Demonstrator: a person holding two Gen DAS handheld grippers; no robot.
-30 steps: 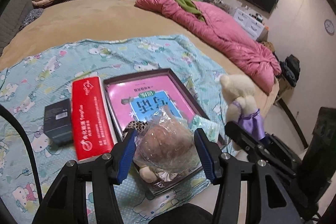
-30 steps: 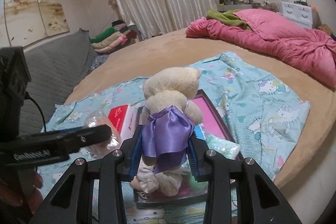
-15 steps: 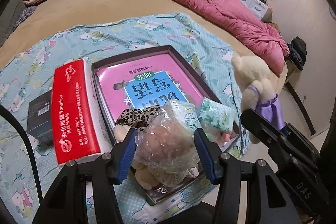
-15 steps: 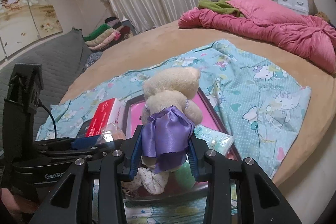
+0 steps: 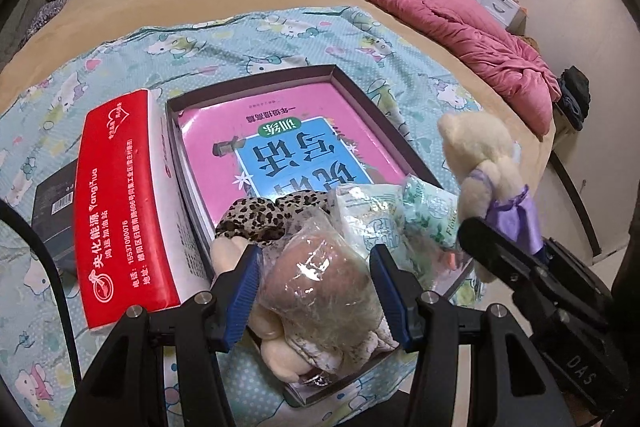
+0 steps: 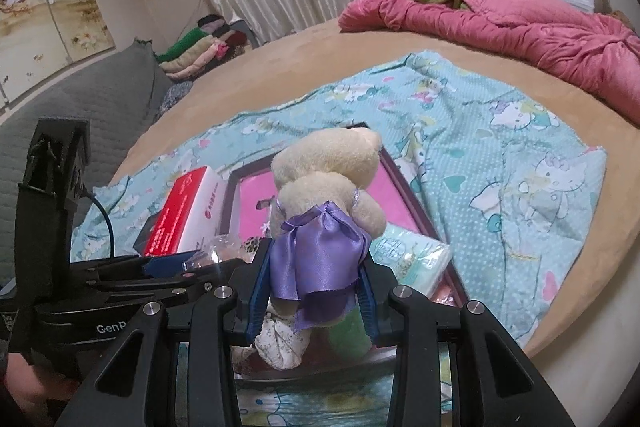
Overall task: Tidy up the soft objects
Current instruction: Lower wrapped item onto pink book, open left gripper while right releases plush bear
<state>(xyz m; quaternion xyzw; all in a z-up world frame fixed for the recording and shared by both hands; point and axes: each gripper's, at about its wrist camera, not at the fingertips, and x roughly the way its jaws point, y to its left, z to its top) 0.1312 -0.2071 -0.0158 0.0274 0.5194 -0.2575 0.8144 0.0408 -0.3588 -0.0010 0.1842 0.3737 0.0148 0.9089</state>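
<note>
The left gripper (image 5: 316,291) has its ribbed blue pads pressed against both sides of a brown plush toy sealed in crinkly clear plastic (image 5: 320,279), which bulges between them. Directly beneath it lies a shallow dark-walled box (image 5: 352,83) with a glossy pink book (image 5: 288,131) flat inside. Just ahead of the fingers sits a leopard-print fabric piece (image 5: 264,219), and to their right two soft tissue packs (image 5: 400,219) in pale green wrapping. Left of the gripper, a long red-and-white carton (image 5: 120,195) lies beside the box on the cartoon-print blue sheet (image 5: 240,39).

The right gripper (image 6: 312,291) clamps a fuzzy cream teddy bear (image 6: 328,167) at the waist, over its shiny purple satin dress, holding it upright above the near end of the box. The bear's patterned feet hang below the pads.
</note>
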